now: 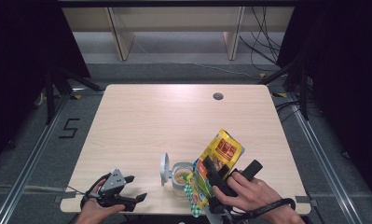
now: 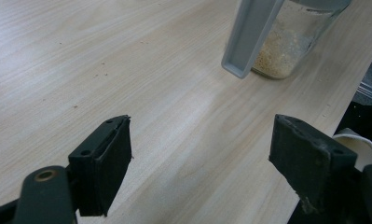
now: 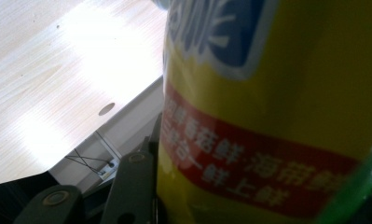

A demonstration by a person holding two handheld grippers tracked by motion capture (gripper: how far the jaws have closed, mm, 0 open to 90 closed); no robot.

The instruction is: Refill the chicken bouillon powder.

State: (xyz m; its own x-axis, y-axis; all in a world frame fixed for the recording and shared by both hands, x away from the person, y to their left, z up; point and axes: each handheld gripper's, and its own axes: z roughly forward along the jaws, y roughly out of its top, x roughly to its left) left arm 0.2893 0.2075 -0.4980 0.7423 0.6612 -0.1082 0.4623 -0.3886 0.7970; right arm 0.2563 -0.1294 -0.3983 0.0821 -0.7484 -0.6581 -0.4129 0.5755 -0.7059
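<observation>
Yellow snack bag sits clamped in the right claw, tilted with its lower end right over the open glass jar near the desk's front edge. The jar has some beige crumbly stuff in it, and its grey flip lid stands up on the left side. Over at the near left corner, the left claw hangs just above the desk with its jaws spread wide and nothing between them, well apart from the jar. In the right gripper view the bag's red band with white lettering is pressed right against the jaw.
</observation>
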